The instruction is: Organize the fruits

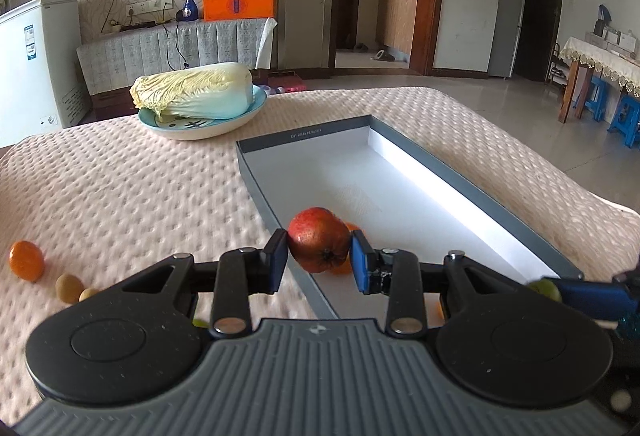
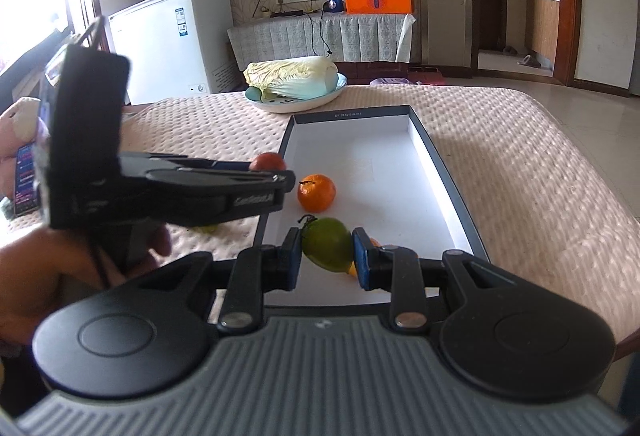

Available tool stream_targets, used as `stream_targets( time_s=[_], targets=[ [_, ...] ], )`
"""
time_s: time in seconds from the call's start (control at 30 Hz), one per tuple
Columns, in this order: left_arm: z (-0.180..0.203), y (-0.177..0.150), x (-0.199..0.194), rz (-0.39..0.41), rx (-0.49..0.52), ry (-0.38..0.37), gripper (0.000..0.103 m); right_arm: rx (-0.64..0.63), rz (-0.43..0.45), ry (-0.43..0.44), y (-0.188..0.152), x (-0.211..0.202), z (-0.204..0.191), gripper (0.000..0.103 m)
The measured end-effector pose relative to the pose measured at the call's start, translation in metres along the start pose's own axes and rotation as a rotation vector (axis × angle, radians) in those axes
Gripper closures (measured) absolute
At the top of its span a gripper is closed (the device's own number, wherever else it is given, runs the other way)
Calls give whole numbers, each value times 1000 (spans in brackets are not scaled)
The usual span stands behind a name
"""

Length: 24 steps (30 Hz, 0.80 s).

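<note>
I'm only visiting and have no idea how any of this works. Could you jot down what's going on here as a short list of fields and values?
Setting: table with a padded pink cover
Left gripper: shut on a red fruit, over the near left edge of the box
Right gripper: shut on a green fruit, over the box's near end
Box: shallow, grey rim, white inside
In the box: one orange
Outside the box: small orange fruit, two small brownish fruits
Far end: cabbage on a plate
</note>
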<state>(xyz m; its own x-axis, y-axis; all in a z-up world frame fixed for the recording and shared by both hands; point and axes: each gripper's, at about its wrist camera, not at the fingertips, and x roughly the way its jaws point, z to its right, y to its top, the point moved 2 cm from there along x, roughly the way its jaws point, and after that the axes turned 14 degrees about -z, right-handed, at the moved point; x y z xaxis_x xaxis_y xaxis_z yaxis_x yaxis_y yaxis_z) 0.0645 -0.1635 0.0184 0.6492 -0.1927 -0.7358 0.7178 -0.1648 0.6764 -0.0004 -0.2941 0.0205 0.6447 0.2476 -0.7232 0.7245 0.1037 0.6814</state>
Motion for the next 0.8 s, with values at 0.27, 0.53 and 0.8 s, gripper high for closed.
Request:
stream_targets(
  time_s=[0.27, 0.53, 0.8],
  targets=[
    [8, 14, 20, -15, 15, -23, 64, 9, -12, 1, 3, 5, 3, 73],
    [17, 27, 41, -46, 31, -42, 64, 17, -23, 5, 3, 8, 6, 73],
    [23, 40, 53, -49, 20, -56, 64, 16, -28, 17, 4, 12, 8, 73]
  ],
)
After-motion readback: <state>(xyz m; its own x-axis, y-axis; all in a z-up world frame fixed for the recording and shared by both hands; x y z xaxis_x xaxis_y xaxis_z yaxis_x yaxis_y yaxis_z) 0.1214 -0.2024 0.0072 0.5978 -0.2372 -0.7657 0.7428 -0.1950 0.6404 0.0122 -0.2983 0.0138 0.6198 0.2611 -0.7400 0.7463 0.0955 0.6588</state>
